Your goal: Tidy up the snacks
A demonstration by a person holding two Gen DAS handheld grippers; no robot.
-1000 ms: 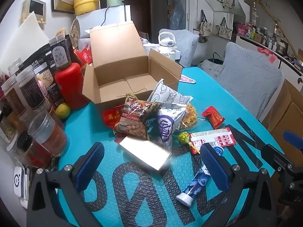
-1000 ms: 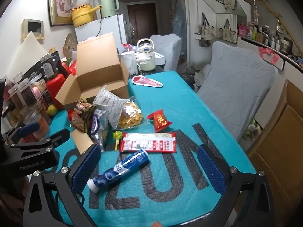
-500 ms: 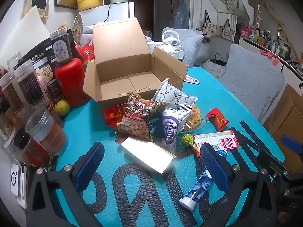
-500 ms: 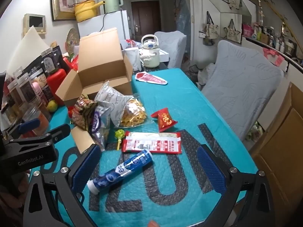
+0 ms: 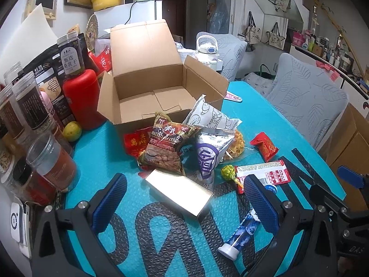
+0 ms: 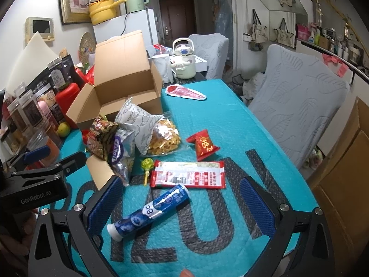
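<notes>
Both jaws stood wide and empty: the left hand-held gripper [image 5: 184,198] hovered over the gold box [image 5: 178,190], the right hand-held gripper [image 6: 181,204] over the blue tube [image 6: 150,210]. The snacks lay loose on the surface [image 6: 242,124] before the empty carton [image 5: 150,101], so the job looked barely begun. Next, one gripper would need to drop and close on its item, then carry it into the carton.

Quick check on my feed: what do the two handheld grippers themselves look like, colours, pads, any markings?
Both match: black angular frames with silver bolts and blue ribbed pads on the fingers. The left gripper shows this in its own view; seen from the right wrist, its body carries white "GenRobot.AI" lettering. The right gripper looks the same. No cables or sleeves are visible.
</notes>
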